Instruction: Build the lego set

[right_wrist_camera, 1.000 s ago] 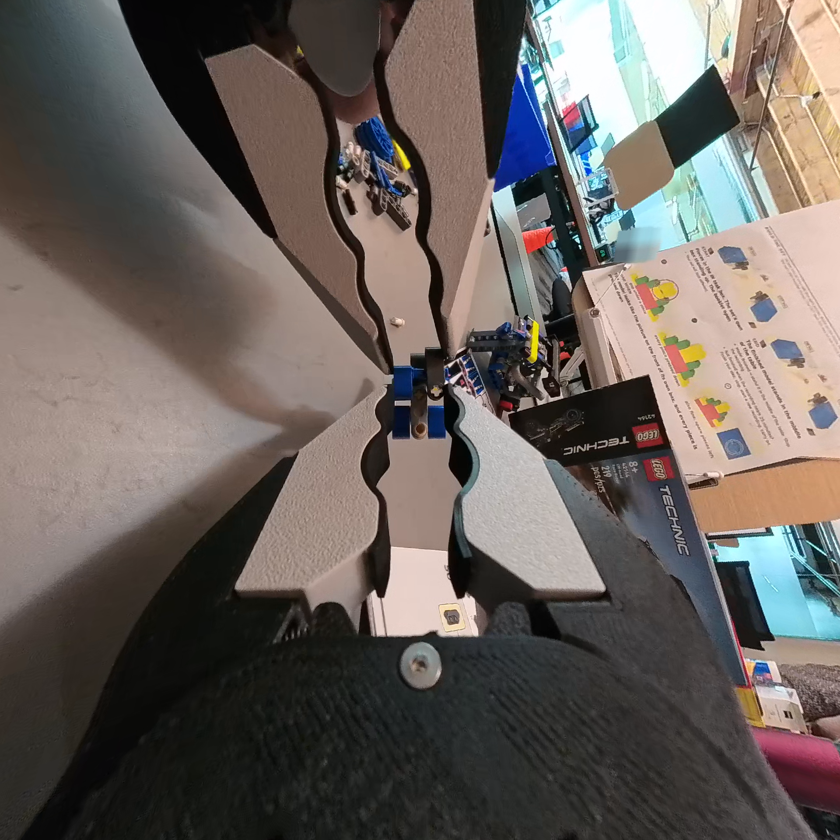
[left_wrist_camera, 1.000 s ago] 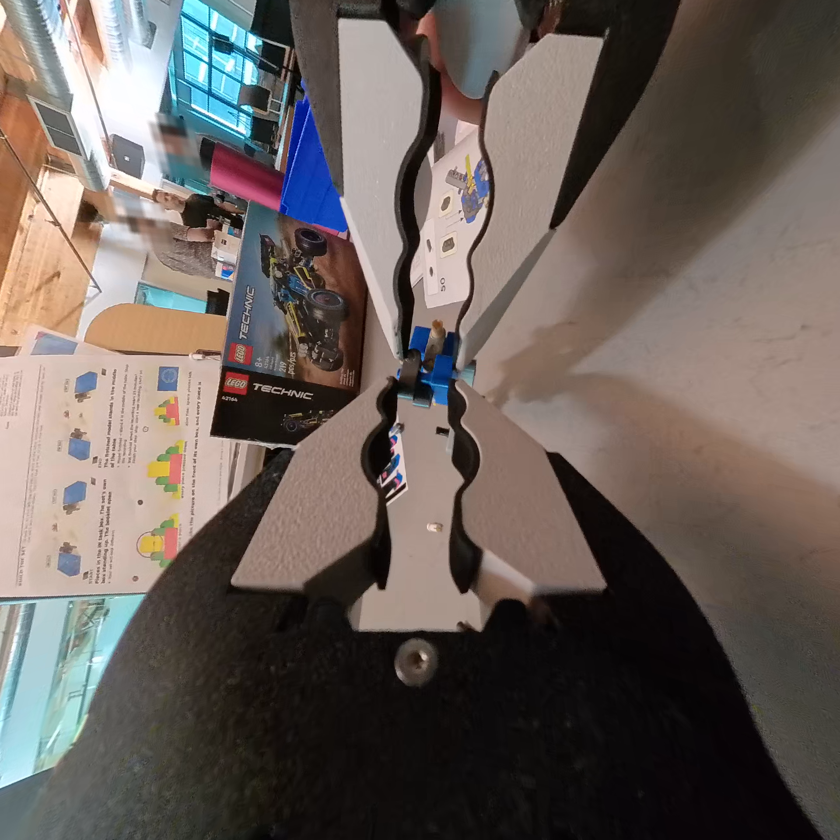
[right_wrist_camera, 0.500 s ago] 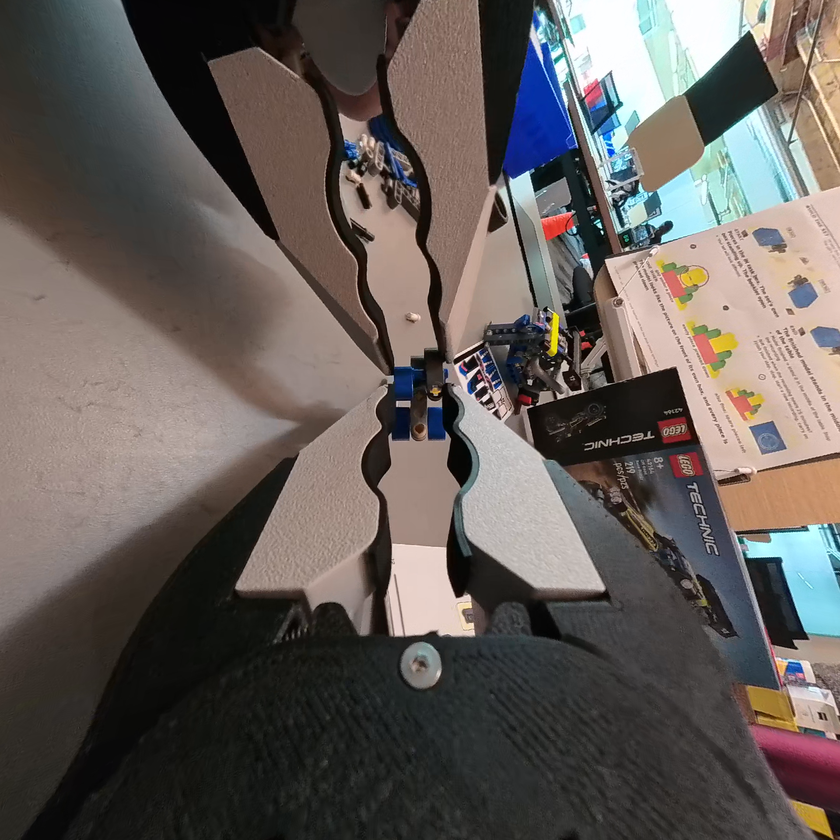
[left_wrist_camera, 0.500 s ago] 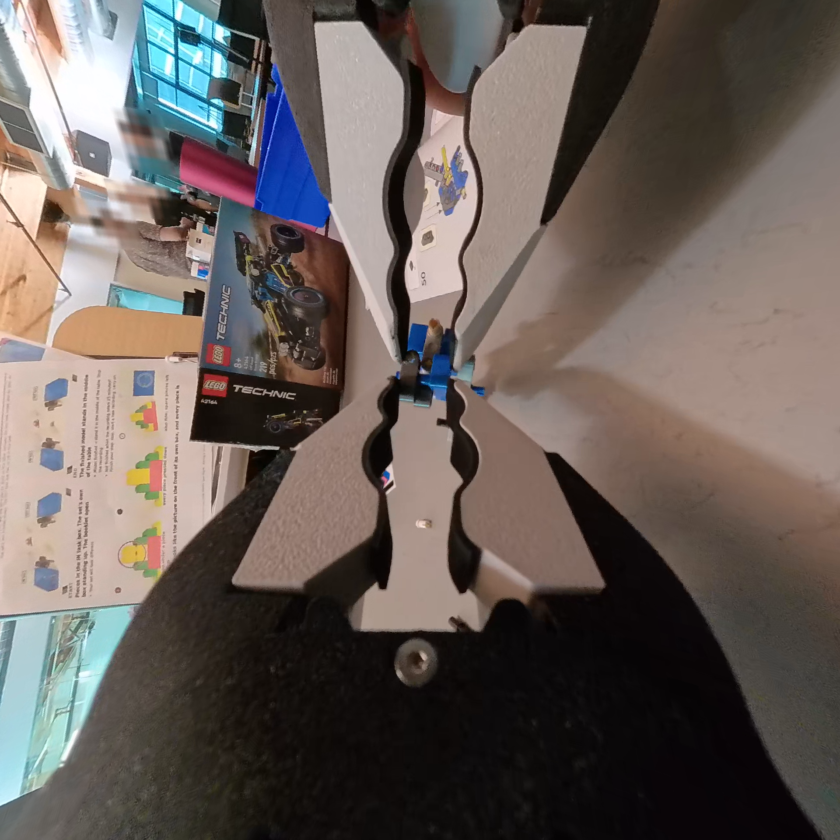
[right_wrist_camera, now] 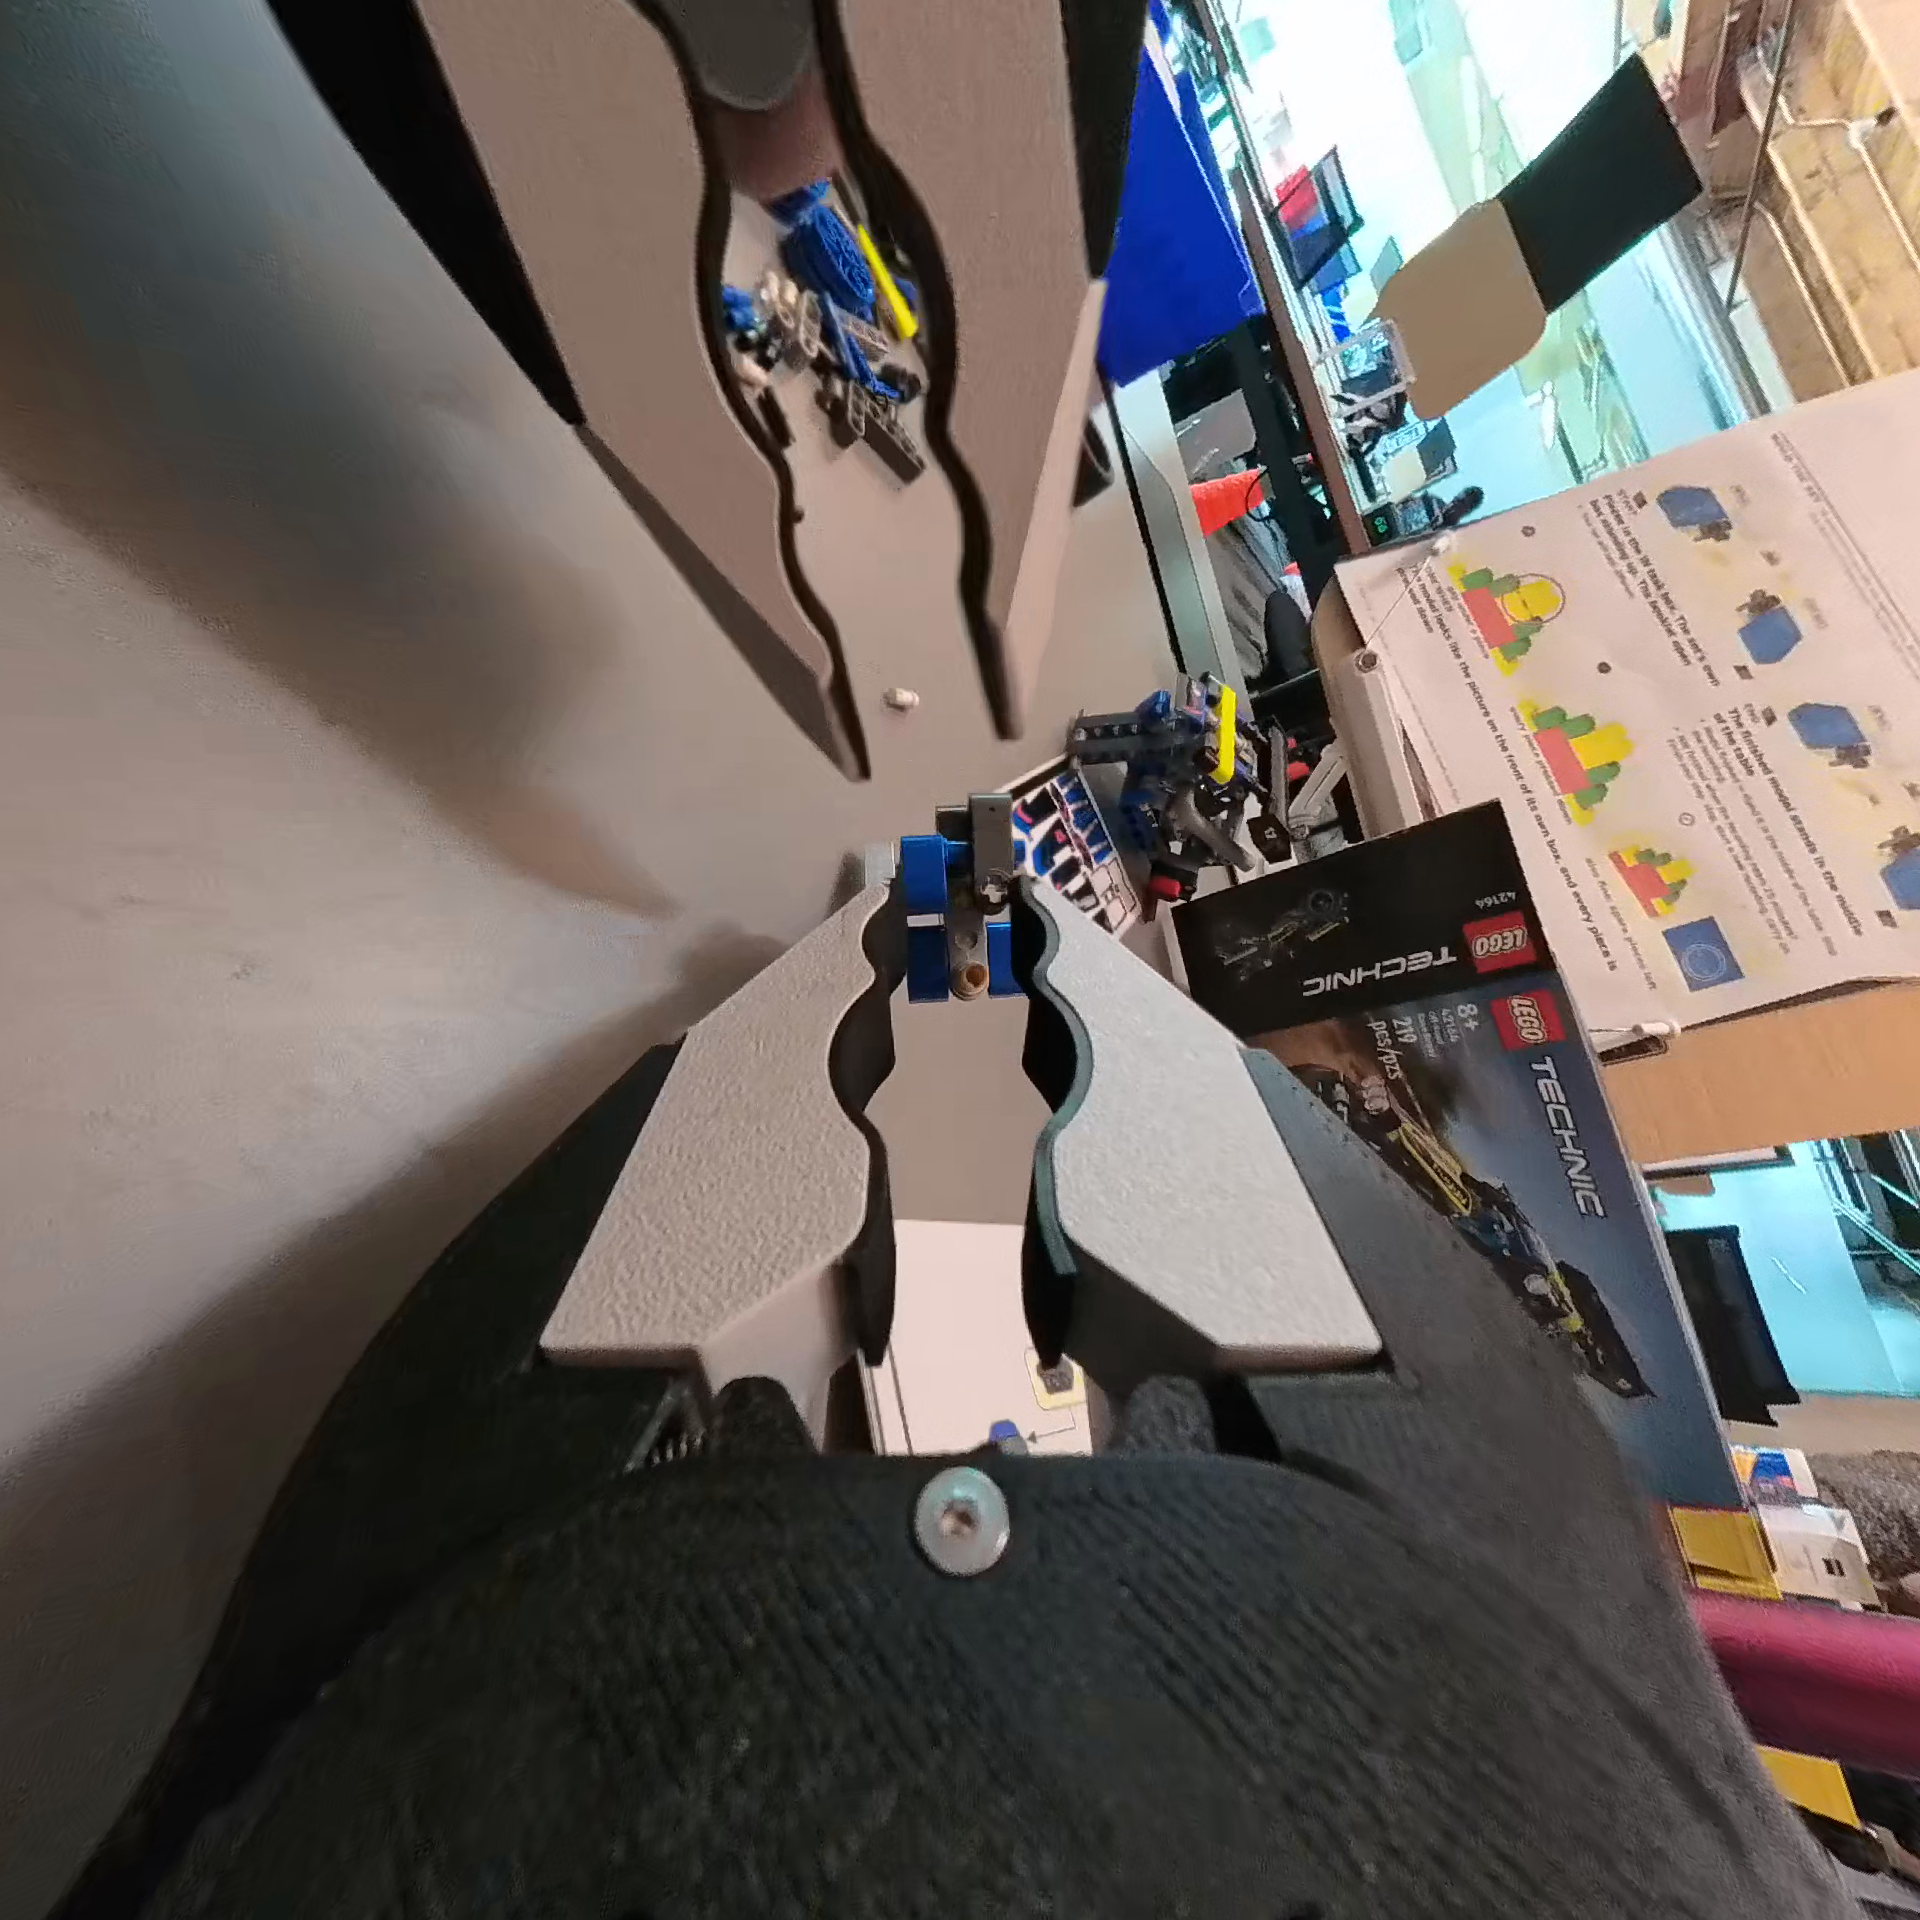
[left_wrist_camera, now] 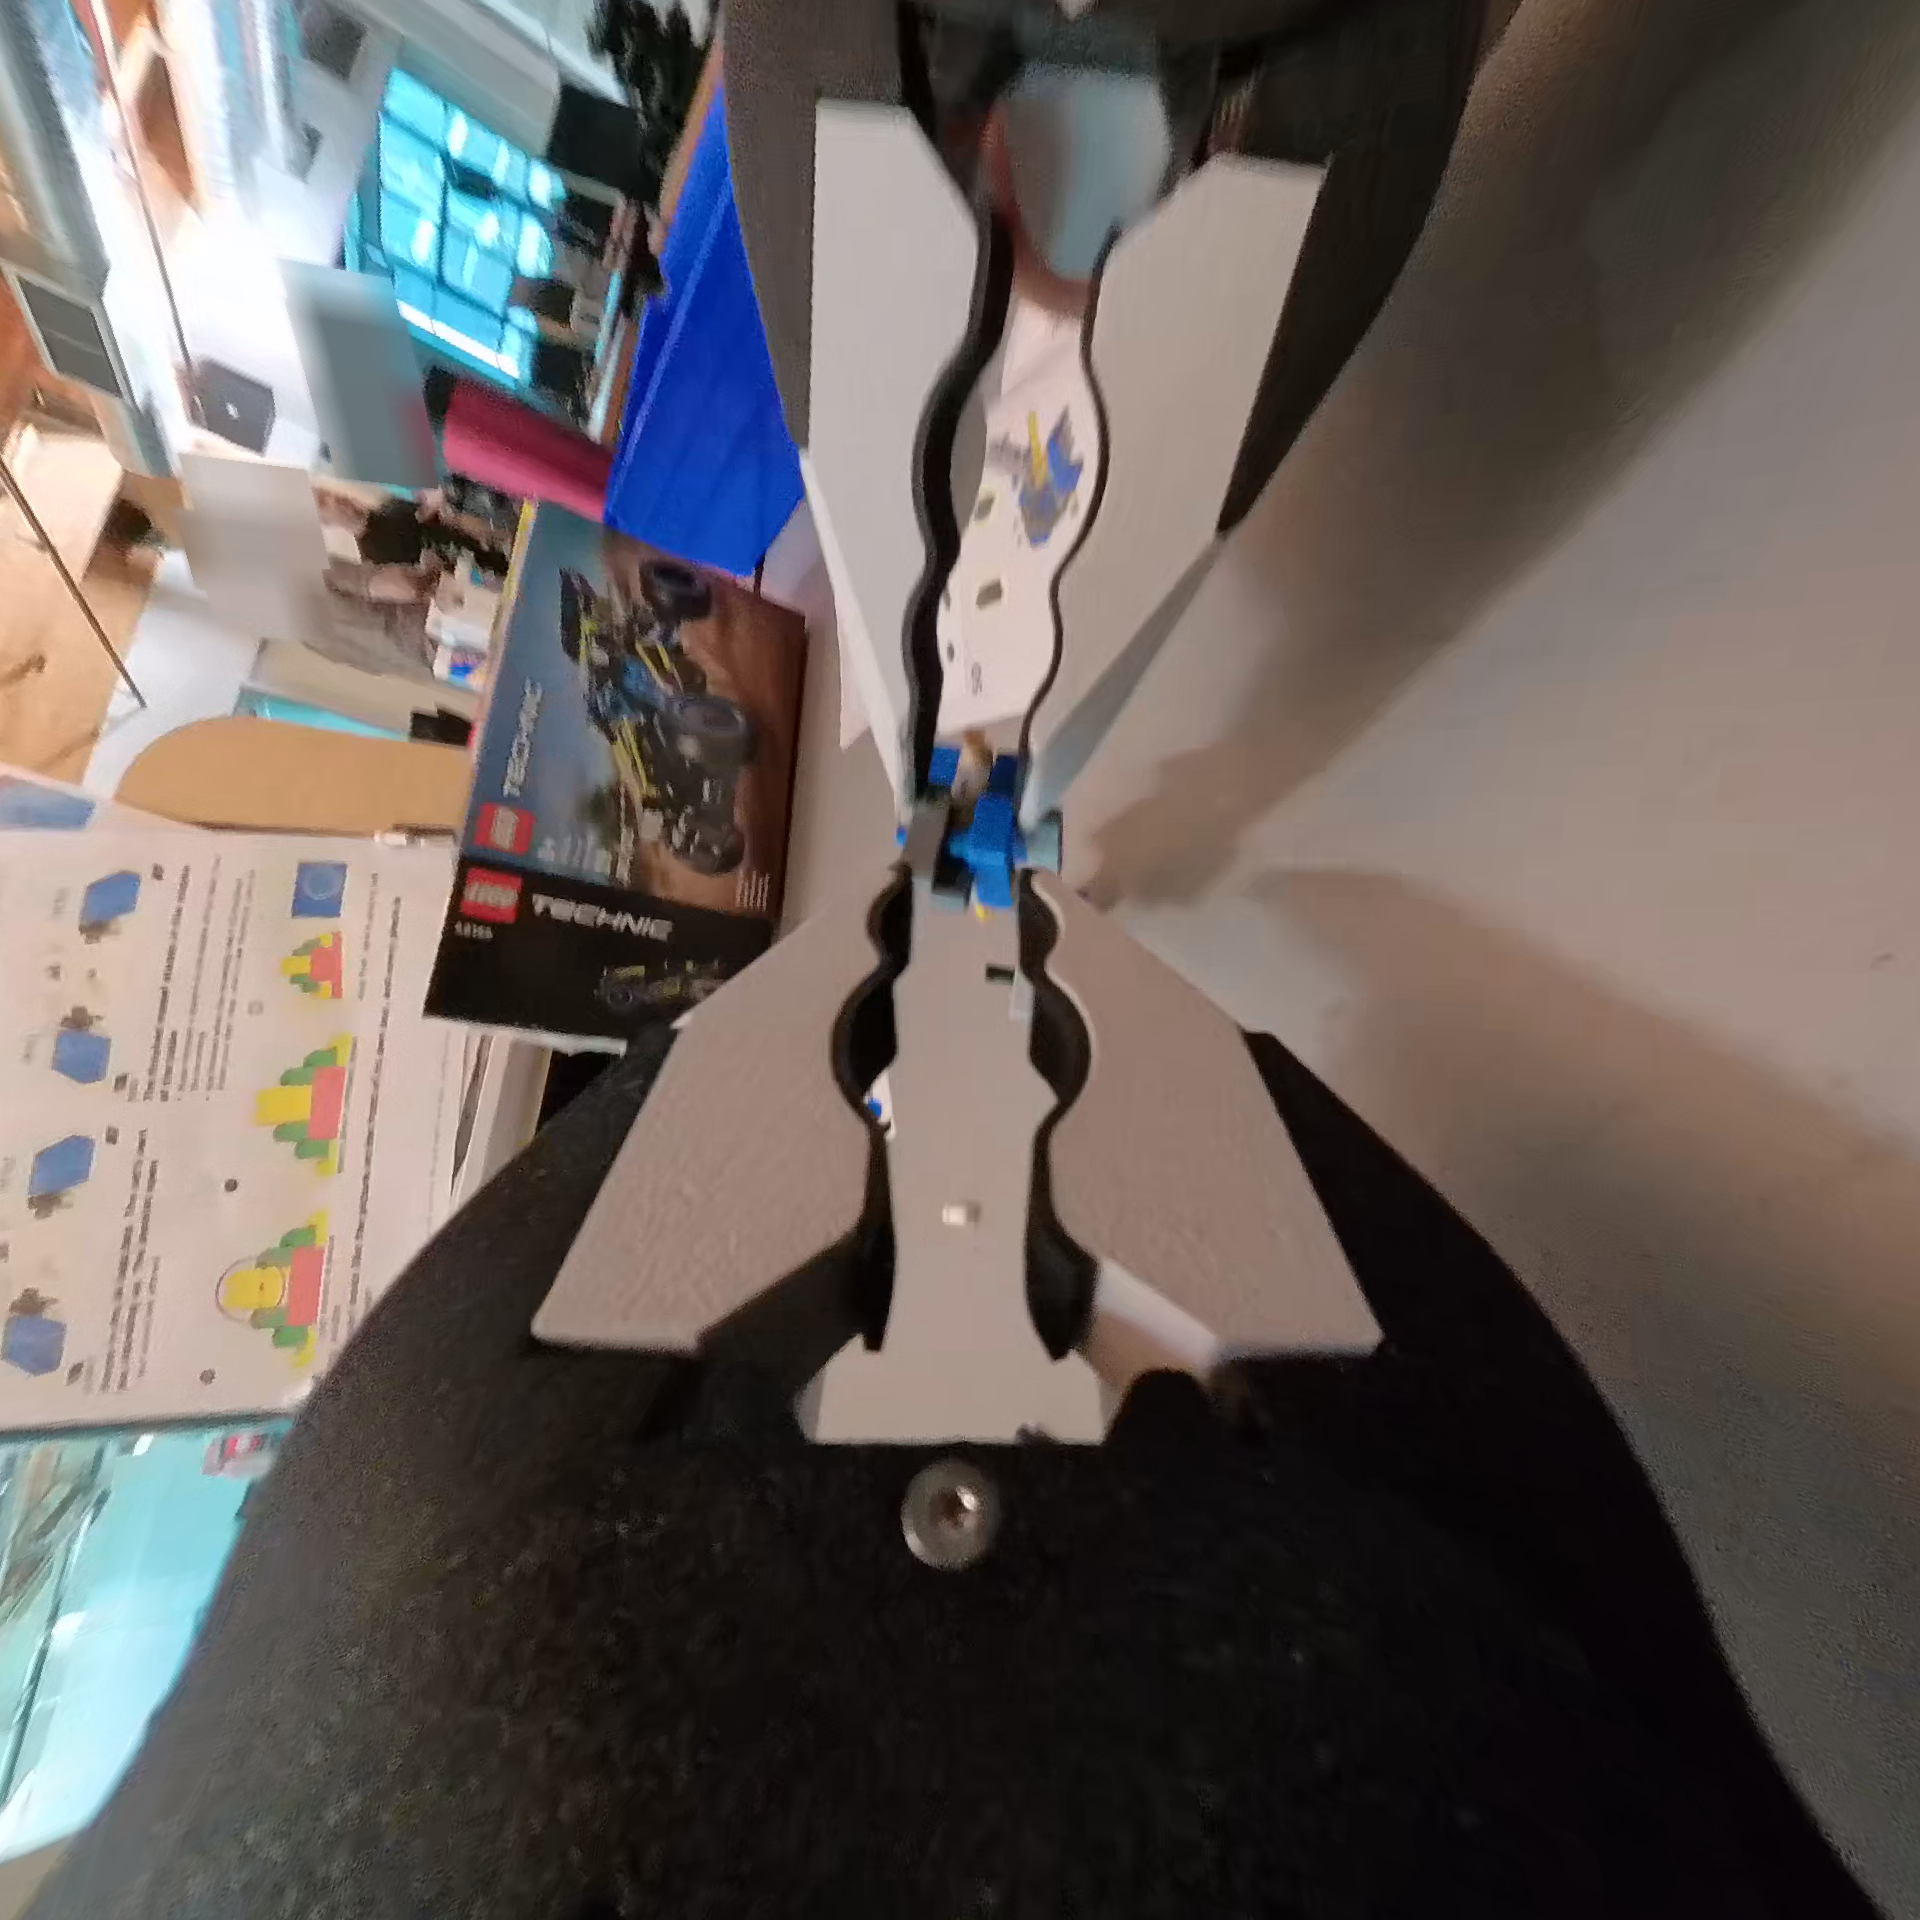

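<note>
A small blue and grey Lego assembly (right_wrist_camera: 951, 925) is clamped between the fingers of my right gripper (right_wrist_camera: 954, 899) above the grey table (right_wrist_camera: 312, 935). My left gripper (right_wrist_camera: 930, 753) faces it from the far side, jaws slightly apart, with its tips just clear of the assembly. In the blurred left wrist view the assembly (left_wrist_camera: 971, 831) sits just past my left gripper (left_wrist_camera: 964, 894), with the right gripper (left_wrist_camera: 977, 795) coming in from above. A partly built blue, grey and yellow model (right_wrist_camera: 1195, 769) stands on the table.
A pile of loose parts (right_wrist_camera: 831, 312), a sticker sheet (right_wrist_camera: 1060, 842) and a small loose pin (right_wrist_camera: 899, 698) lie on the table. The set's box (right_wrist_camera: 1455, 1039) and a printed sheet (right_wrist_camera: 1662, 727) stand at the edge. An instruction booklet (left_wrist_camera: 1018, 540) lies open.
Both grippers held the assembly tip to tip. Now the left gripper has come off it and backed away a little, while the right still holds it.
</note>
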Tool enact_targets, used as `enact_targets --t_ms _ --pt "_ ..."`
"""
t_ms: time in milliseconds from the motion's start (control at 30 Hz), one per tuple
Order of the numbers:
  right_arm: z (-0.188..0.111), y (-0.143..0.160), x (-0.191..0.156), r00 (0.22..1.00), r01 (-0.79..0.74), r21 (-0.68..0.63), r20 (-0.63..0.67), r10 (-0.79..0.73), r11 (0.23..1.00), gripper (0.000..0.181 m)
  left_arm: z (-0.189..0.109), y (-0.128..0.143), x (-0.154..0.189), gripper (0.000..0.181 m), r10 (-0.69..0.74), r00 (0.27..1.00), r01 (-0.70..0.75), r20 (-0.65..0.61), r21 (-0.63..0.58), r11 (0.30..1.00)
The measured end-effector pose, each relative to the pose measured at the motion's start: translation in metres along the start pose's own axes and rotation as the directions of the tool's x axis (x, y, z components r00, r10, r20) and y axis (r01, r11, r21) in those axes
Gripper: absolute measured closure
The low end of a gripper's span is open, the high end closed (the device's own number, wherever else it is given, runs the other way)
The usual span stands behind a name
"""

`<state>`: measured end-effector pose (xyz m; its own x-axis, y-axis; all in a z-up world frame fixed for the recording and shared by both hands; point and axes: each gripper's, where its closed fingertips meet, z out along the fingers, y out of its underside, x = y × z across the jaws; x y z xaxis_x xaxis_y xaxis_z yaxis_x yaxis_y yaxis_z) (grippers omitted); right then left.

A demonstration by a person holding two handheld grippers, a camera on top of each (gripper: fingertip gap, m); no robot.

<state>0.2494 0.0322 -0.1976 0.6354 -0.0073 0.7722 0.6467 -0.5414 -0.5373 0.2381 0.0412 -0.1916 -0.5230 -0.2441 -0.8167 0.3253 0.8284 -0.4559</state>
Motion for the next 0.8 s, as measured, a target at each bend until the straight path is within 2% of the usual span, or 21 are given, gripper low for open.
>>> enact_targets --t_ms 33,133,467,800 --pt "0.0 0.001 -0.001 1.0 0.003 0.002 0.003 -0.003 1.0 0.162 0.001 0.005 -0.002 0.159 0.005 1.0 -0.005 0.013 -0.029 1.0" --pt "0.001 -0.001 -0.003 1.0 -0.003 0.018 0.01 0.003 1.0 0.162 0.005 0.007 0.002 0.15 0.003 1.0 -0.003 -0.002 -0.063 0.998" --pt "0.004 -0.011 -0.009 1.0 0.021 0.024 0.012 -0.021 0.999 0.162 0.011 0.008 0.005 0.16 -0.033 0.999 0.033 0.0 -0.164 0.986" --pt "0.005 -0.011 -0.006 0.999 0.041 0.012 -0.017 -0.041 0.999 0.162 0.01 0.008 0.002 0.161 0.043 0.999 -0.038 0.026 -0.155 0.987"
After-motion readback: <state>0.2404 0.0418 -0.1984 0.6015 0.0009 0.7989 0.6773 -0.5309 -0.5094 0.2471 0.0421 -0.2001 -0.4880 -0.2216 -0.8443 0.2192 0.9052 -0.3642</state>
